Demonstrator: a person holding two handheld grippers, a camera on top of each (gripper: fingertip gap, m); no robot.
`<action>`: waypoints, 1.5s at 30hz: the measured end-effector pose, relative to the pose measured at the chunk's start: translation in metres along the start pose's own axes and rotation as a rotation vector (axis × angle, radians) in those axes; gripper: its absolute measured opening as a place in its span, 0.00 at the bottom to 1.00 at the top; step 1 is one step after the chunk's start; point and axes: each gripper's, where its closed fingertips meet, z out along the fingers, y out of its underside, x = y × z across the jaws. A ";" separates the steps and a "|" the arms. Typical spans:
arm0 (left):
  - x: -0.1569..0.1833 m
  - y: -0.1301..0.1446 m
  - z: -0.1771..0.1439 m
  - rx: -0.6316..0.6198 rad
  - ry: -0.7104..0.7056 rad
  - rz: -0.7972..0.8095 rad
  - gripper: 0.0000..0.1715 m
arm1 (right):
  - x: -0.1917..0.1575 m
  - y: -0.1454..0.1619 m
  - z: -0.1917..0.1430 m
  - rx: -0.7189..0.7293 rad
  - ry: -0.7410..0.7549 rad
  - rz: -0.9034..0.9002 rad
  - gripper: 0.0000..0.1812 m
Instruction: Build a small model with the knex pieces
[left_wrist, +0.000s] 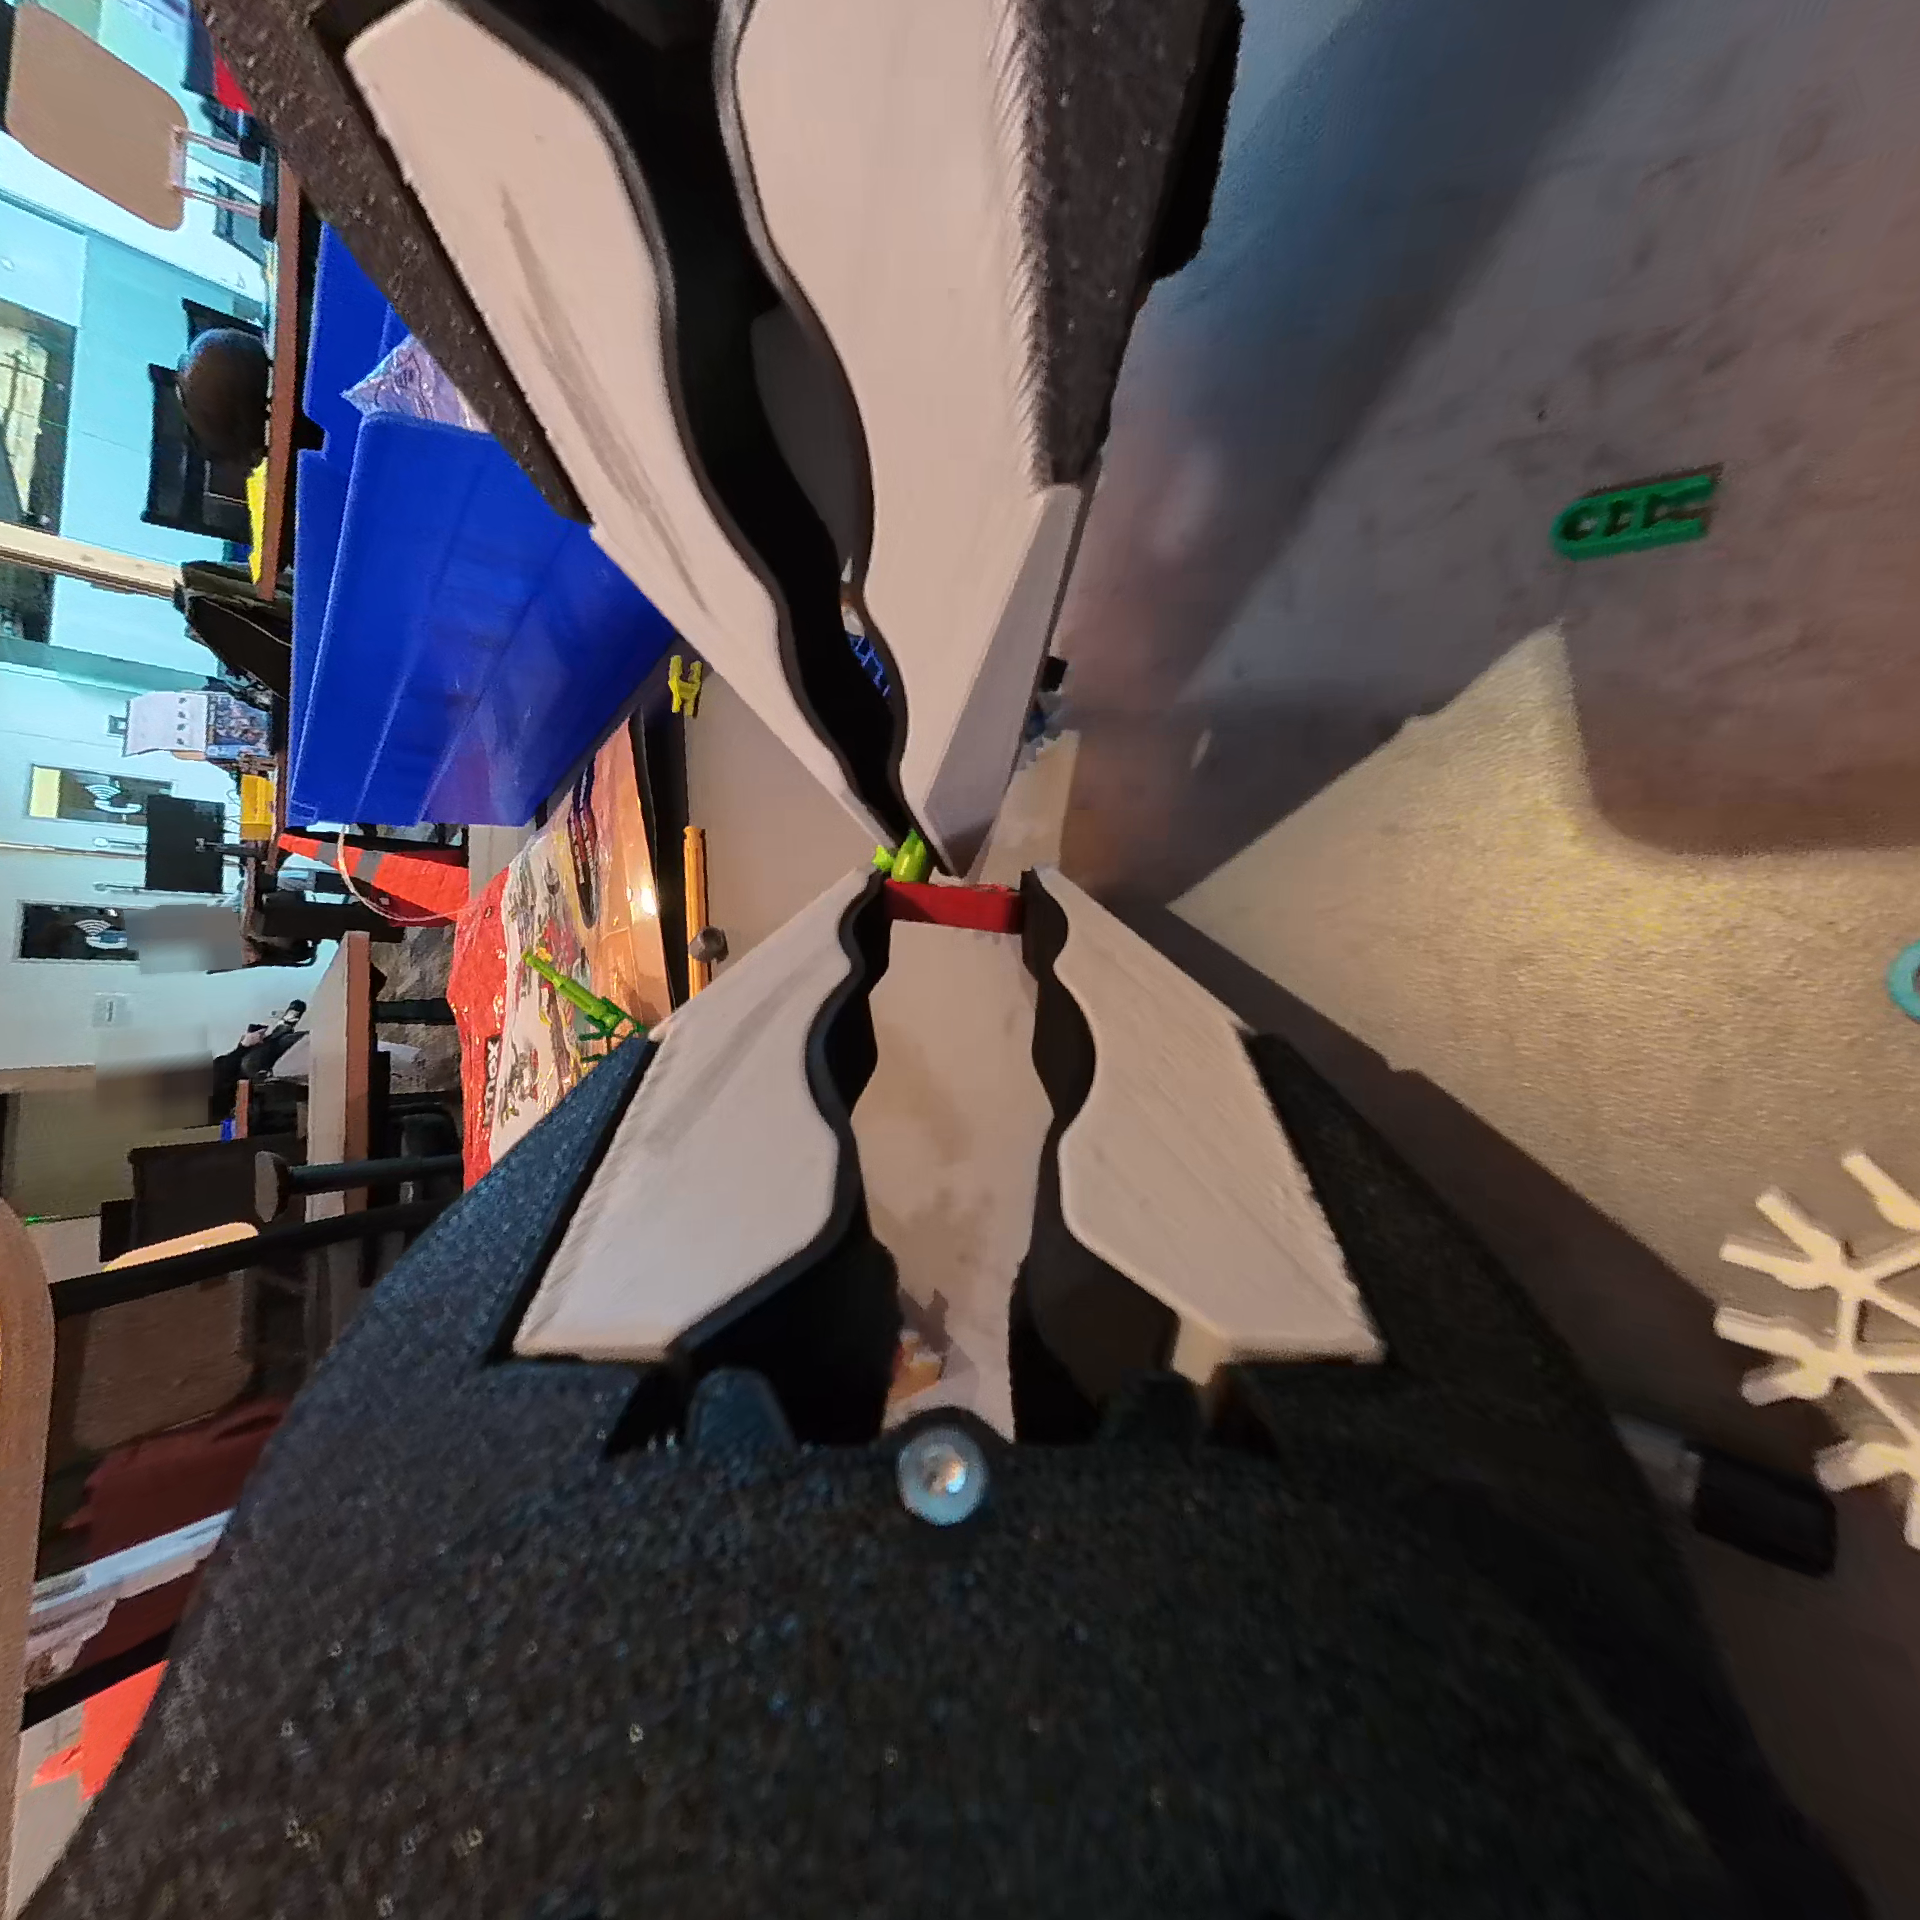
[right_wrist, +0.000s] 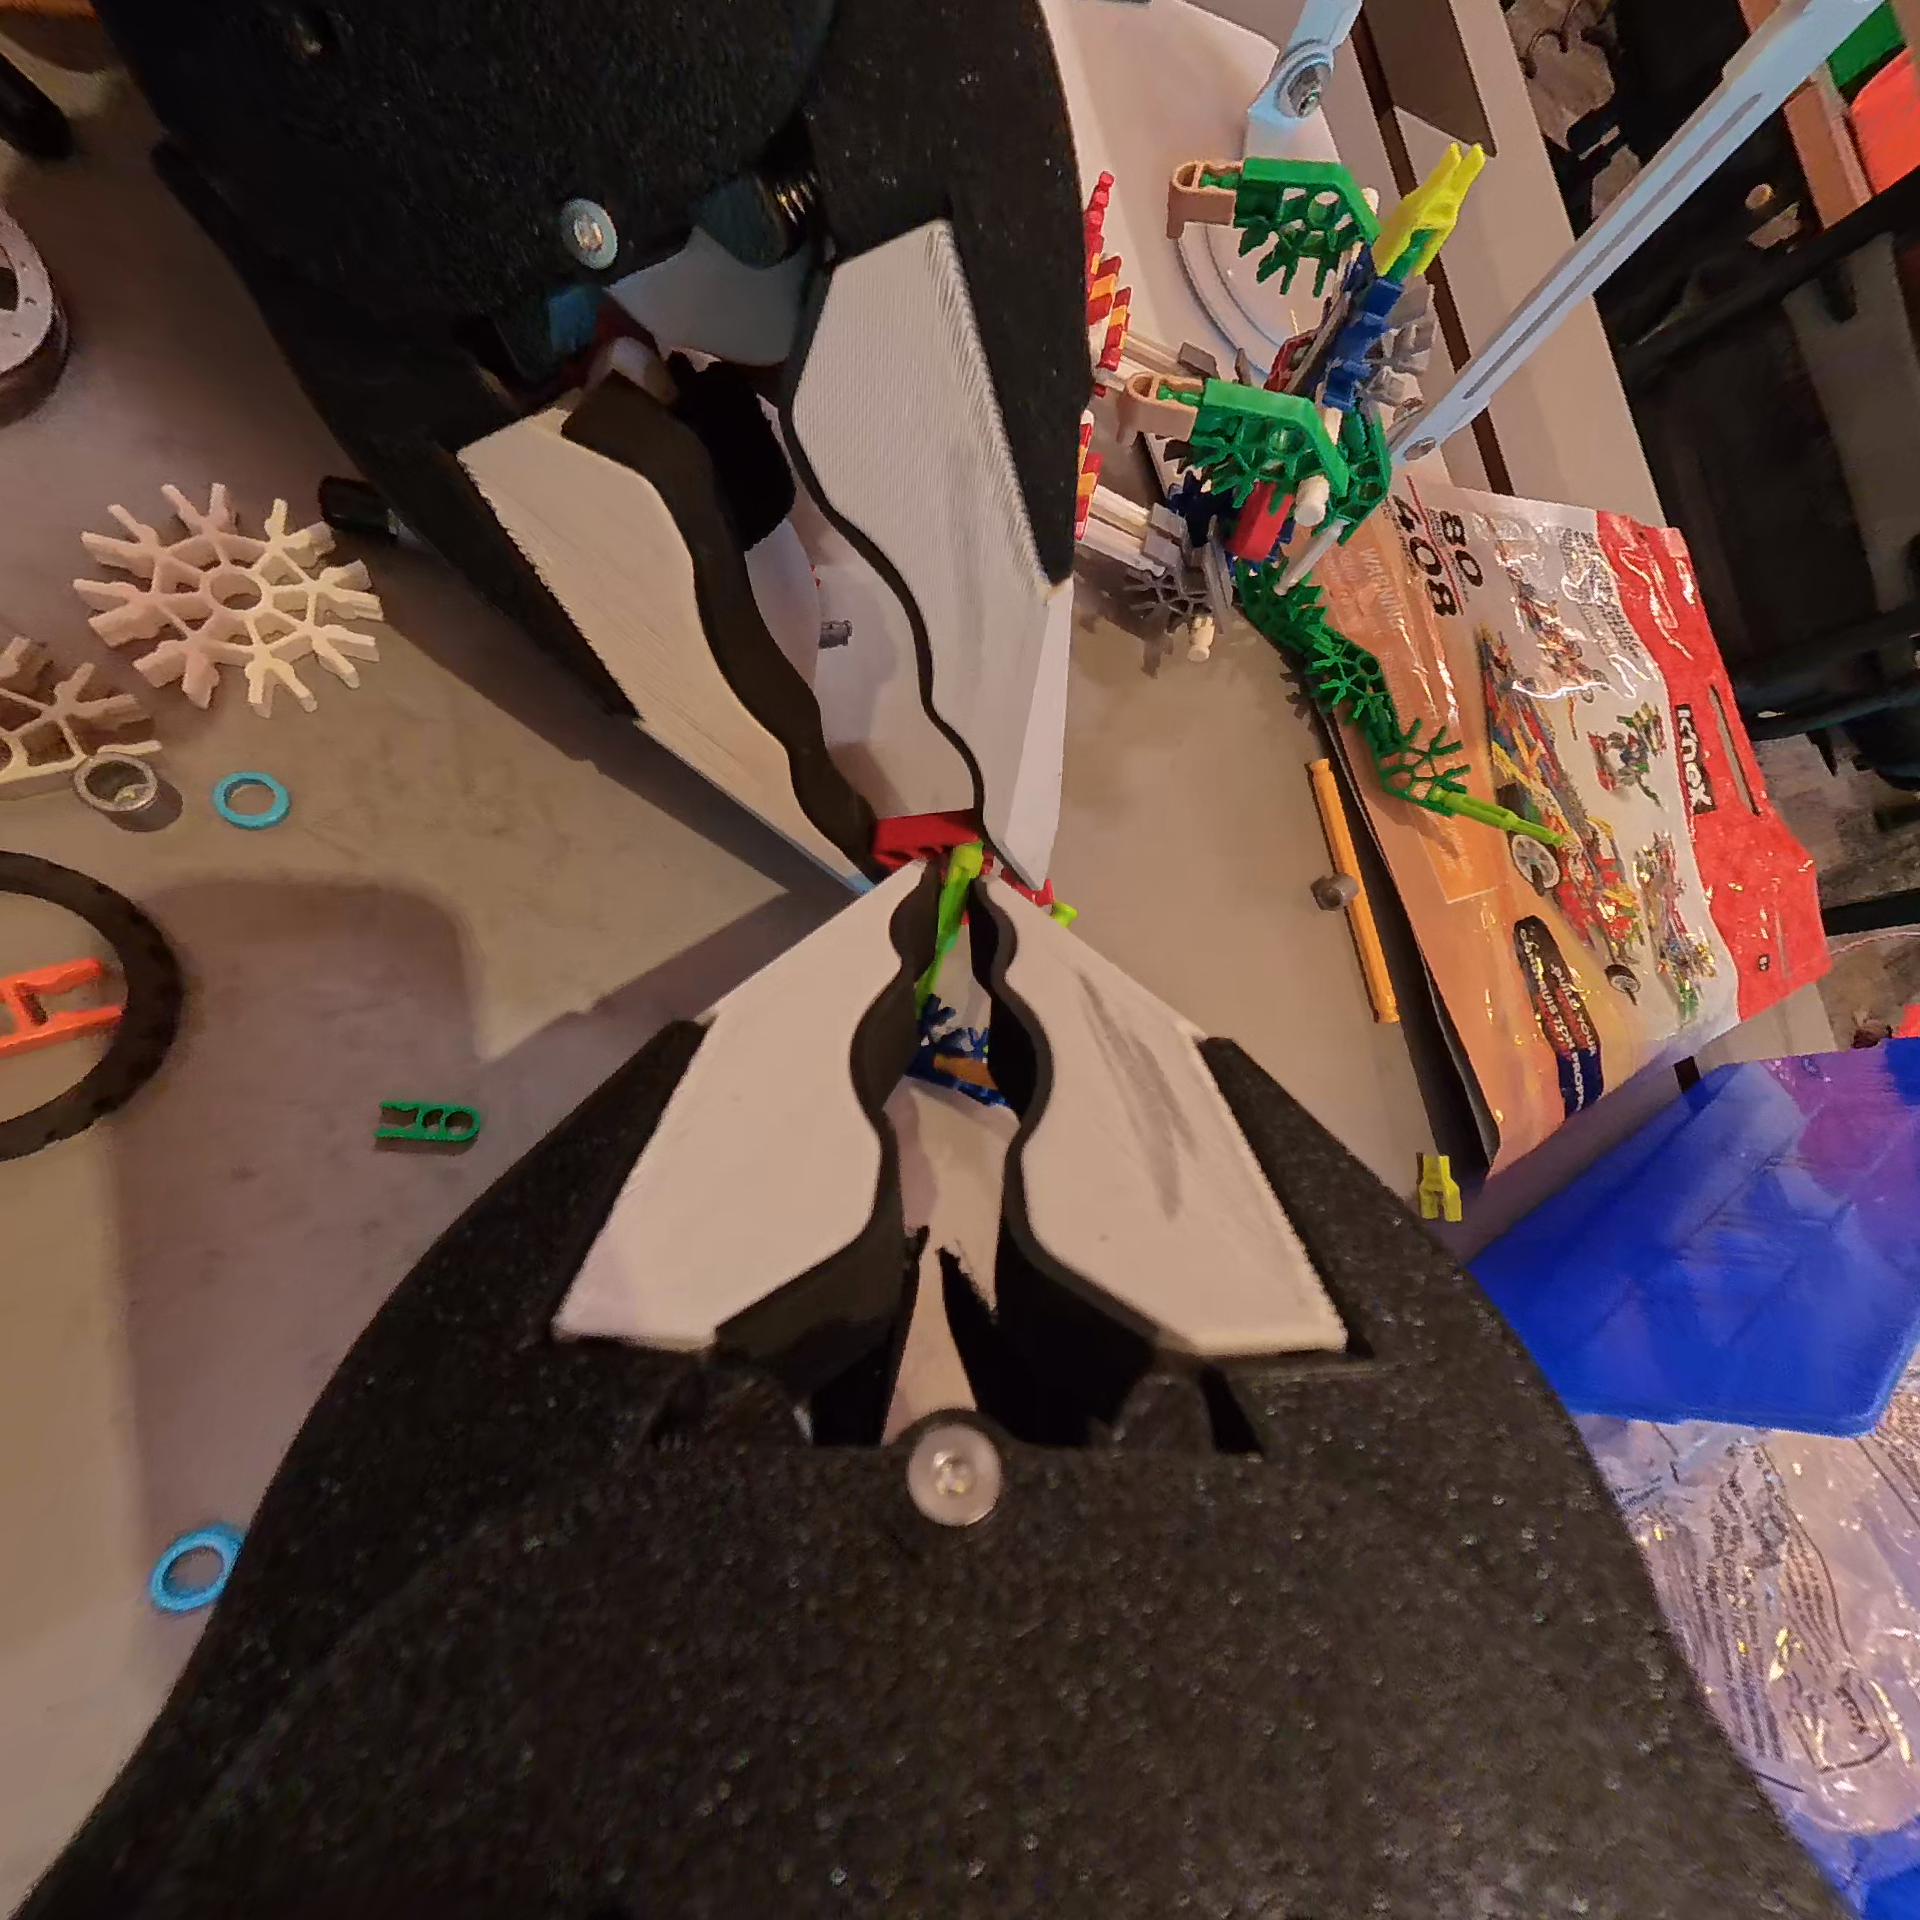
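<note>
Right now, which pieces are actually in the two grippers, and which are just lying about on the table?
In hand:
left gripper shut on small red plastic connector
right gripper shut on thin lime-green plastic rod

Lying about:
white snowflake-shaped connector
small green clip
two light-blue rings
orange rod
blue plastic bin

White snowflake connectors (right_wrist: 231, 600): two
Blue rings (right_wrist: 250, 801): two, near snowflakes
Green clips (right_wrist: 427, 1123): one
Blue bins (right_wrist: 1704, 1236): one
Orange rods (right_wrist: 1351, 891): one
</note>
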 end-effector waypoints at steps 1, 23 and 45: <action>0.000 0.000 0.000 -0.001 -0.001 0.000 0.13 | 0.000 0.000 0.000 -0.001 0.000 -0.001 0.02; -0.007 -0.007 0.000 0.037 -0.009 -0.090 0.13 | 0.010 0.001 -0.003 -0.007 0.064 -0.019 0.02; 0.009 -0.011 0.001 -0.002 0.080 0.020 0.13 | -0.009 0.007 -0.006 -0.089 0.008 -0.135 0.02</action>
